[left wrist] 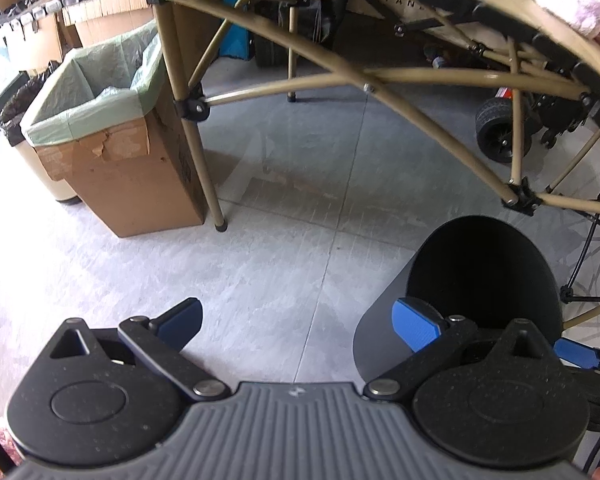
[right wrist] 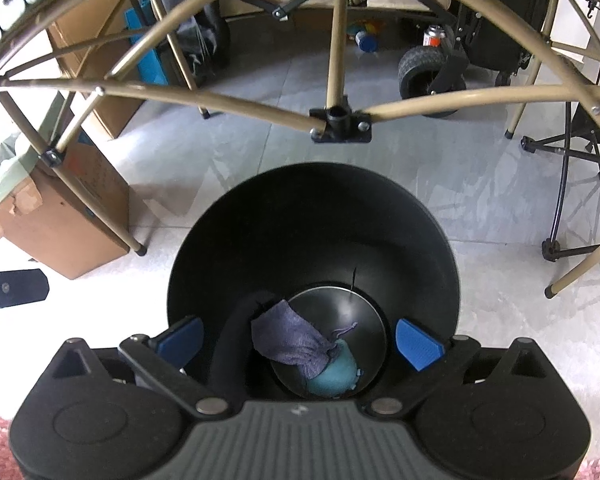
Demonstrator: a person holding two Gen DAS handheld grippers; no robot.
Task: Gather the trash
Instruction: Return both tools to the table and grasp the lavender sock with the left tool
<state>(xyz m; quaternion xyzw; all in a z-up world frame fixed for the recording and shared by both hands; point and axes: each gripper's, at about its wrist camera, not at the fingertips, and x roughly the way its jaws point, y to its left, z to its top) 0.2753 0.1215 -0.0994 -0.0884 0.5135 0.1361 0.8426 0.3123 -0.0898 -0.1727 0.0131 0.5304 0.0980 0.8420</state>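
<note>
A black round trash bin [right wrist: 312,216] stands on the grey tiled floor beneath a folding table. In the right wrist view I look straight down into it. At its bottom lie a purple-grey cloth [right wrist: 290,340], a teal item [right wrist: 334,378] and a dark curved piece [right wrist: 230,340]. My right gripper [right wrist: 300,342] hovers open over the bin's mouth with nothing between its blue pads [right wrist: 418,344]. My left gripper [left wrist: 300,326] is open and empty over the floor, just left of the bin [left wrist: 480,280].
A cardboard box lined with a green bag [left wrist: 100,120] stands to the left by a table leg [left wrist: 204,168]. The tan table frame [right wrist: 340,120] crosses overhead. A cart wheel [right wrist: 424,76], a gas canister [right wrist: 434,36] and black chair legs [right wrist: 560,200] are behind and right.
</note>
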